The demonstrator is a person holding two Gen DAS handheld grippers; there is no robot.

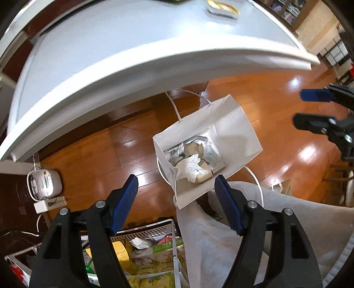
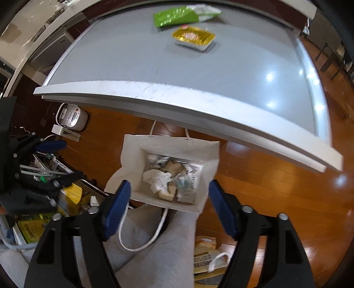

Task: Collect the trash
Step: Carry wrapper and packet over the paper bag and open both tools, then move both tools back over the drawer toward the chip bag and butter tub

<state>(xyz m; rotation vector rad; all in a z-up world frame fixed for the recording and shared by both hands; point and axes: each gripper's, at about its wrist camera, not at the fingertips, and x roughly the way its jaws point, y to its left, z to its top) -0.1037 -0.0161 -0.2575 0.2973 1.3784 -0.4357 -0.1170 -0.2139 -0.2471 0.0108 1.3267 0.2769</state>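
Now both tools hang empty over the bag, and trash waits on the tabletop.
Your left hand-held gripper [image 1: 176, 190] and right hand-held gripper [image 2: 169, 195] stand apart, holding nothing. The paper bag [image 2: 135, 155] on the floor looks light, so a careless pass may tip it. The yellow tray [image 2: 193, 37] and green wrapper [image 2: 174, 16] lie far across the tabletop [image 2: 124, 59]; a shallow pinch could slip off them.

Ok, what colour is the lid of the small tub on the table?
Gold, with a red mark in the middle; the tub shows best in the right wrist view.
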